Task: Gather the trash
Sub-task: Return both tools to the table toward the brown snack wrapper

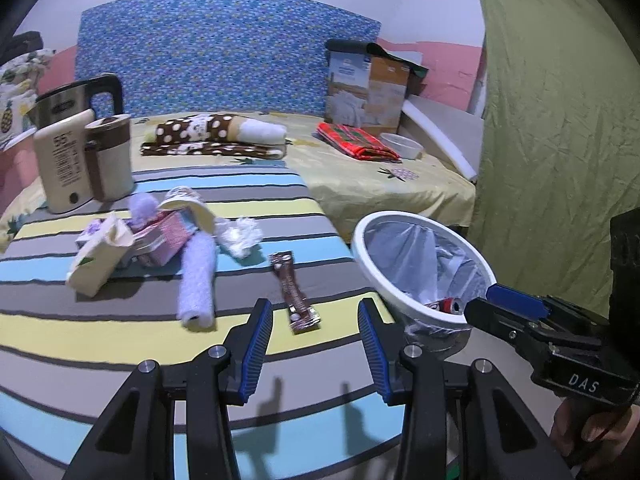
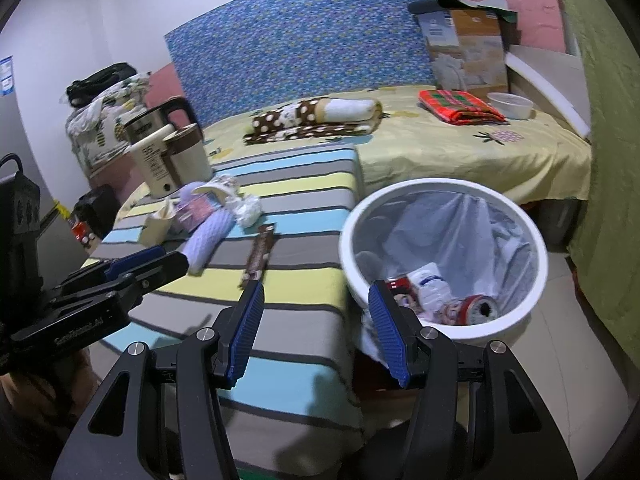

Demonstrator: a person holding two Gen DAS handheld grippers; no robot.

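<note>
On the far left of the striped table [image 1: 120, 336] stands a cream jug [image 1: 108, 156], with a steel kettle [image 1: 76, 100] right behind it. To the right of the jug, and closer to us, lies a heap of trash: a cream carton [image 1: 100, 256], a pink box [image 1: 168, 236], a tipped paper cup [image 1: 188, 204] and a white crumpled tissue [image 1: 240, 236]. A purple roll [image 1: 196, 280] sticks out of the heap toward us. To the right of the roll lies a brown wrapper [image 1: 294, 296], by itself on the stripes.

The left tool [image 1: 316, 344] hangs over the table just in front of the wrapper. Its two blue fingers stand apart and nothing is between them.

To the right of the wrapper, just past the table's edge, stands the white bin [image 2: 532, 236] with a clear bag inside. A red can [image 2: 480, 308] and a squashed bottle [image 2: 430, 284] lie at its bottom.

The right tool [image 2: 316, 328] hangs in front of the bin, by the table's corner. Its fingers stand apart too, and it holds nothing.

Behind the bin is a bed with a yellow sheet [image 2: 460, 152].
</note>
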